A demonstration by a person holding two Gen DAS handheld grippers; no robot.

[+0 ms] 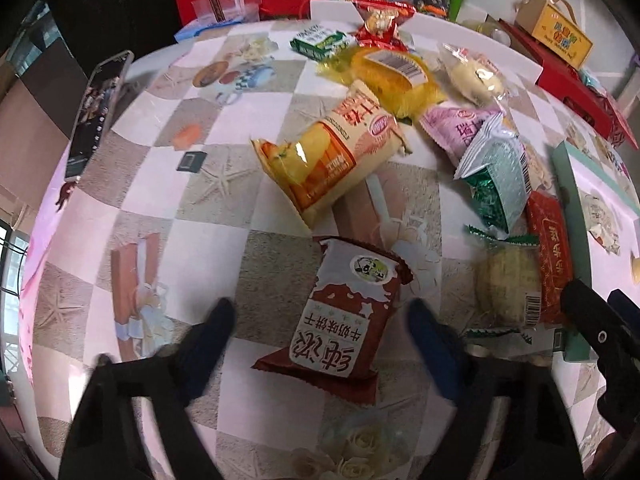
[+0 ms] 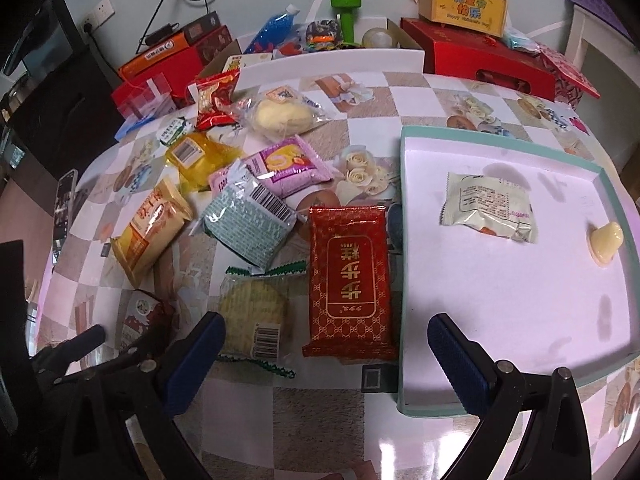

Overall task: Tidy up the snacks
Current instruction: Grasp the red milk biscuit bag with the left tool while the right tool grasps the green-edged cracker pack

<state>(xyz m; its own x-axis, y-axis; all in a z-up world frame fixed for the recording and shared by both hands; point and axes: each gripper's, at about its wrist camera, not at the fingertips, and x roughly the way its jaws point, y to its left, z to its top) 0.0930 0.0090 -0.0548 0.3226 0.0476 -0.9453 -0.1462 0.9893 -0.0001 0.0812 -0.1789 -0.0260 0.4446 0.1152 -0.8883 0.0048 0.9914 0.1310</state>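
Bare checkered worktop (image 1: 168, 208) lies left of the heap, bounded by a dark phone (image 1: 98, 112) at its edge. The brown-and-white biscuit packet (image 1: 348, 316) sits between the left claw (image 1: 320, 320) fingers, which stand wide apart. The shallow teal-rimmed white tray (image 2: 404, 240) holds only a pale foil sachet (image 2: 488, 206) and a yellow jelly cup (image 2: 606, 242). The red-and-gold cake packet (image 2: 348, 280) lies just beside its near wall.

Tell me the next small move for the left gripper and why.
Probably close the left gripper on the brown biscuit packet. Its open fingers already straddle the packet, which lies flat on the table, apart from the other snacks. The tray on the right holds only two items, so it seems the likely destination.
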